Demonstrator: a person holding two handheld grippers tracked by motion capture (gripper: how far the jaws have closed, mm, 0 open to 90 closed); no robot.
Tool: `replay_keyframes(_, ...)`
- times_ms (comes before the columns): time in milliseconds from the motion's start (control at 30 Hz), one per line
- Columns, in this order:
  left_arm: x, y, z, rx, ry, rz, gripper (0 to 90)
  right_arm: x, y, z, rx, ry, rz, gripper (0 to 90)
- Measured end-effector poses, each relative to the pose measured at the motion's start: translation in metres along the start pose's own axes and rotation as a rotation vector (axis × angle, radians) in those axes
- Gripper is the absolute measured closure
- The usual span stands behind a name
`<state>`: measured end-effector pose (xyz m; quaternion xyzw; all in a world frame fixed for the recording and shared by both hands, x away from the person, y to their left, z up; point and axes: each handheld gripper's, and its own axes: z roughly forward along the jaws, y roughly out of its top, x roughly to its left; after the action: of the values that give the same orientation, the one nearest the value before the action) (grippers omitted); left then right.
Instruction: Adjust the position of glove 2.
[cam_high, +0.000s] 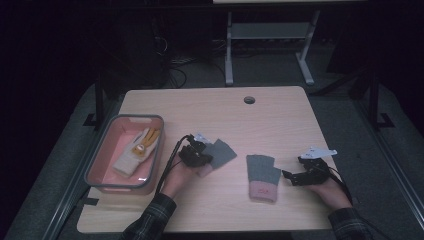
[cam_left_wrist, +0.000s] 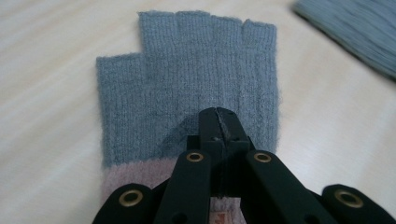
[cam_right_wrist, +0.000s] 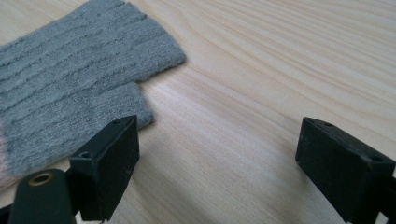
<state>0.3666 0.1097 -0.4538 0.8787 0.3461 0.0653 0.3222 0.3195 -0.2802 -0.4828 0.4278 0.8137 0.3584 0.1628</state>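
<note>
- The left gripper (cam_left_wrist: 218, 116) pinches one grey glove (cam_left_wrist: 187, 88), near the pink bin (cam_high: 100, 155).
- The right gripper (cam_right_wrist: 217, 154) is spread beside the other grey glove (cam_high: 262, 175) on the counter (cam_high: 280, 115).
- A white glove (cam_high: 136, 150) lies in the bin; both grey gloves are left.

The room was dim — dark walls, grey floor (cam_high: 345, 125). A light wooden table (cam_high: 280, 120) (a round cable hole (cam_high: 249, 100) near its far edge) stood in front. Beyond it was a white-legged desk frame (cam_high: 270, 45), with cables (cam_high: 175, 70) tangled on the floor beside it.
</note>
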Motion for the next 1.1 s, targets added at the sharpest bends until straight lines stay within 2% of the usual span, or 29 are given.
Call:
replay_keyframes(100, -0.013, -0.004, -0.002, 0.006, -0.018, 0.019, 89.5, 0.000, 0.000, 0.000, 0.000, 0.000, 0.000, 13.1)
replay_keyframes(133, -0.015, -0.004, -0.004, 0.007, -0.018, 0.034, 89.5, 0.000, 0.000, 0.000, 0.000, 0.000, 0.000, 13.1)
replay_keyframes(200, -0.016, -0.003, -0.009, -0.013, -0.010, 0.038, 89.0, 0.000, 0.000, 0.000, 0.000, 0.000, 0.000, 12.9)
replay_keyframes(300, -0.006, 0.001, -0.022, -0.061, 0.026, 0.015, 89.0, 0.000, 0.002, -0.002, 0.025, -0.003, 0.005, 14.4)
replay_keyframes(367, 0.004, 0.001, -0.026, -0.064, 0.066, 0.004, 88.9, 0.000, 0.003, -0.007, 0.030, 0.017, 0.023, 16.9)
replay_keyframes(433, 0.010, -0.001, -0.026, -0.063, 0.082, -0.014, 88.7, 0.003, 0.004, -0.013, 0.024, 0.033, 0.031, 22.3)
replay_keyframes(533, 0.015, -0.005, -0.022, -0.040, 0.127, -0.028, 88.7, 0.011, 0.002, -0.020, 0.028, 0.048, 0.017, 43.1)
replay_keyframes(567, 0.016, -0.006, -0.021, -0.030, 0.140, -0.032, 88.7, 0.014, 0.001, -0.023, 0.030, 0.062, 0.015, 53.4)
replay_keyframes(633, 0.017, -0.009, -0.017, -0.008, 0.153, -0.037, 88.9, 0.021, 0.000, -0.029, 0.022, 0.096, 0.000, 68.2)
replay_keyframes(700, 0.017, -0.011, -0.016, 0.007, 0.154, -0.042, 89.3, 0.027, 0.001, -0.031, 0.026, 0.132, -0.012, 79.2)
replay_keyframes(733, 0.016, -0.012, -0.016, 0.011, 0.153, -0.041, 89.3, 0.029, 0.000, -0.030, 0.028, 0.146, -0.035, 82.8)
replay_keyframes(833, 0.011, -0.014, -0.017, 0.012, 0.142, -0.034, 89.3, 0.036, 0.002, -0.025, 0.055, 0.182, -0.062, 88.5)
replay_keyframes(967, 0.006, -0.017, -0.018, 0.012, 0.112, -0.040, 89.3, 0.044, 0.002, -0.019, 0.087, 0.228, -0.079, 90.0)
replay_keyframes(1067, 0.000, -0.019, -0.017, 0.013, 0.085, -0.044, 89.3, 0.048, 0.003, -0.016, 0.097, 0.241, -0.096, 90.0)
replay_keyframes(1100, -0.002, -0.019, -0.018, 0.024, 0.081, -0.030, 89.3, 0.049, 0.003, -0.015, 0.104, 0.248, -0.093, 90.0)
